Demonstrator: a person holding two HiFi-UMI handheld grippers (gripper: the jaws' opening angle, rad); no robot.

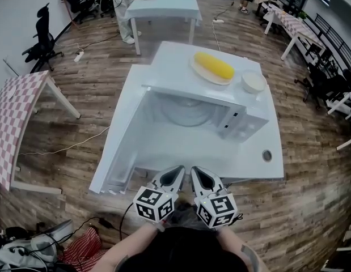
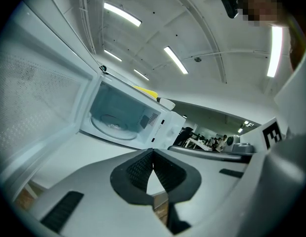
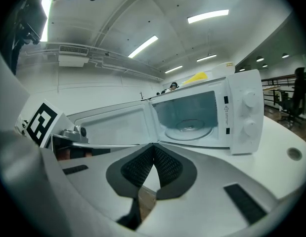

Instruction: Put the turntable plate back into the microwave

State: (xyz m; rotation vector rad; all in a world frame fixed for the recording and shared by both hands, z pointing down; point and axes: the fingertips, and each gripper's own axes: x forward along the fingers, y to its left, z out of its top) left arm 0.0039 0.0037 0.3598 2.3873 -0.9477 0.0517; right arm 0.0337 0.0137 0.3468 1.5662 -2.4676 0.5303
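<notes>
Head view: the microwave (image 1: 220,115) stands on the white surface (image 1: 260,163) with its door (image 1: 121,140) swung wide. The turntable plate (image 1: 189,113) lies flat inside the cavity. The left tongs (image 1: 176,174) and right tongs (image 1: 199,175) hover at the near edge, well apart from it.

Left gripper view: the tips are pressed together with nothing between them.

Right gripper view: likewise pressed together and empty.

The placing looks done; perhaps only the door is left.
</notes>
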